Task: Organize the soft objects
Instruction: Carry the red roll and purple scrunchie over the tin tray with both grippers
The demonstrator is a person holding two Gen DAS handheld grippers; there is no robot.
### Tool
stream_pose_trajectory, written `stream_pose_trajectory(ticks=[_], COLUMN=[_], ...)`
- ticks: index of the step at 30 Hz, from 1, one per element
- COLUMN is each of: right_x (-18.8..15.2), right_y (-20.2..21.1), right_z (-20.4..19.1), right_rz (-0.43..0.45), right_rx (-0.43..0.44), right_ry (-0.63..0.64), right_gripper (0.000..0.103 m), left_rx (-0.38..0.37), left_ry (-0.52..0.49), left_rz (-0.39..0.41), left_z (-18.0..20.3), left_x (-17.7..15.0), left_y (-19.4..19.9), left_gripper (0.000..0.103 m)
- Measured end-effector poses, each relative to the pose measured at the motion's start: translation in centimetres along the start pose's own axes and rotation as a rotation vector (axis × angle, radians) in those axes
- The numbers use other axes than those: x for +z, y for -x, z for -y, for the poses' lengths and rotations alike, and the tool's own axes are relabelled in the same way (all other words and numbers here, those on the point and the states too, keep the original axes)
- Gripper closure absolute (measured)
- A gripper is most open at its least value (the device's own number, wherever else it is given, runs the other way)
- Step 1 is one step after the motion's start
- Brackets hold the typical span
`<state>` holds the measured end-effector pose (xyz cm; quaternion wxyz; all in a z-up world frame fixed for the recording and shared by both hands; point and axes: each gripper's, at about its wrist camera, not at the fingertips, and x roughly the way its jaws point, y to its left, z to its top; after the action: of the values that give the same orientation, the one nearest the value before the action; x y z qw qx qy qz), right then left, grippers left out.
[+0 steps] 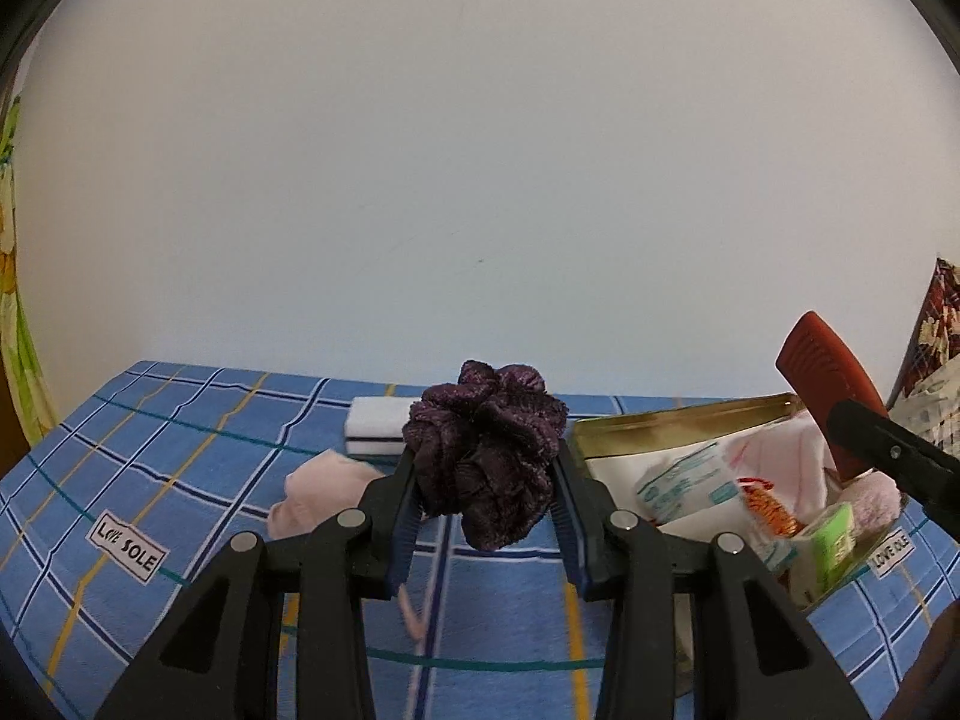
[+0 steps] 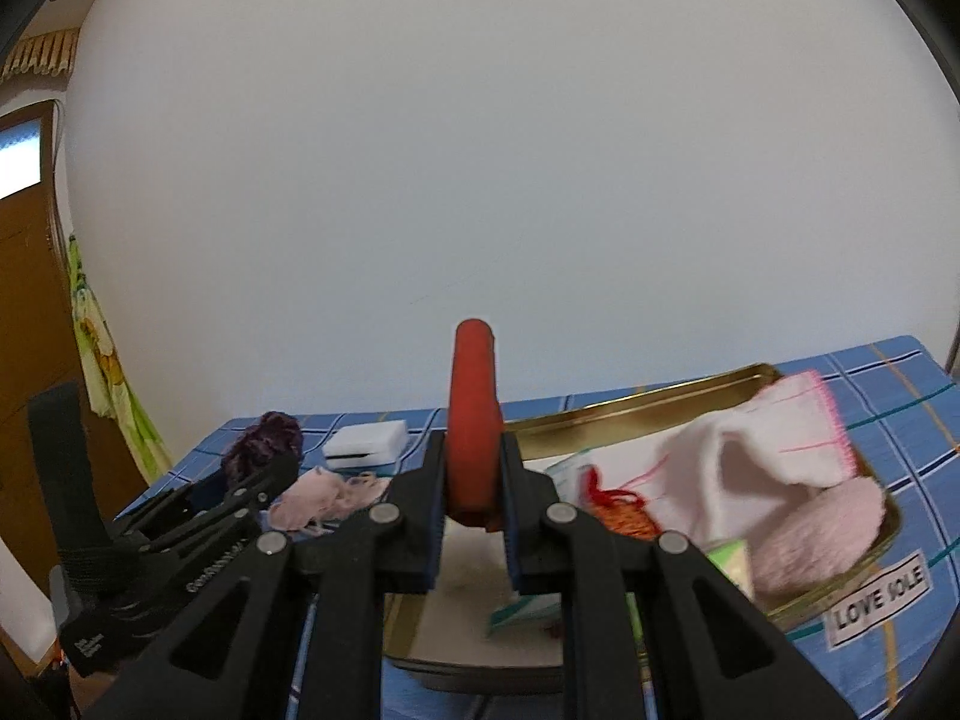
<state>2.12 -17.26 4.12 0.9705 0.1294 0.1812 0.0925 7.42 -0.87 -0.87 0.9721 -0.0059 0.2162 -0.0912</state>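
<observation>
Blue checked cloth (image 1: 180, 468) under gold tin (image 2: 660, 402). Left gripper (image 1: 486, 480) clamps purple scrunchie (image 1: 486, 450); right gripper (image 2: 474, 480) clamps red comb (image 2: 474, 414) above tin.

- Evenly lit, soft daylight; bright window pane (image 2: 21, 153) at 9 o'clock in right view.
- Heavy fisheye bending, black vignette at corners.
- Motion blur on white cloth (image 2: 774, 438) at 3 o'clock; faint shadows.
</observation>
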Motion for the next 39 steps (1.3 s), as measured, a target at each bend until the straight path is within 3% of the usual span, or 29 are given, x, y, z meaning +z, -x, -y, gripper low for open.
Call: stream_pose_trajectory(ticks=[14,22,32,39], right_x=[1.4,2.0,1.7,1.0], right_y=[2.9,4.0,2.5,0.9], right_z=[5.0,7.6,9.2,7.8], right_rz=[0.054,0.056,-0.001,-0.059], right_rx=[-0.108,-0.194,-0.288,-0.331], right_ry=[-0.048,-0.038,0.024,0.093], right_gripper=[0.088,0.088,0.088,0.088], left_rx=[-0.088,-0.136,-0.173,-0.154], left_ry=[-0.046,-0.081,-0.148,-0.169], left_rz=[0.018,-0.013,-0.058,-0.089], left_z=[5.1,8.2,12.3,13.6], left_x=[1.0,0.4,-0.6,-0.9], left_y=[0.3,-1.0,-3.1,-4.2], left_gripper=[0.061,0.061,0.061,0.061])
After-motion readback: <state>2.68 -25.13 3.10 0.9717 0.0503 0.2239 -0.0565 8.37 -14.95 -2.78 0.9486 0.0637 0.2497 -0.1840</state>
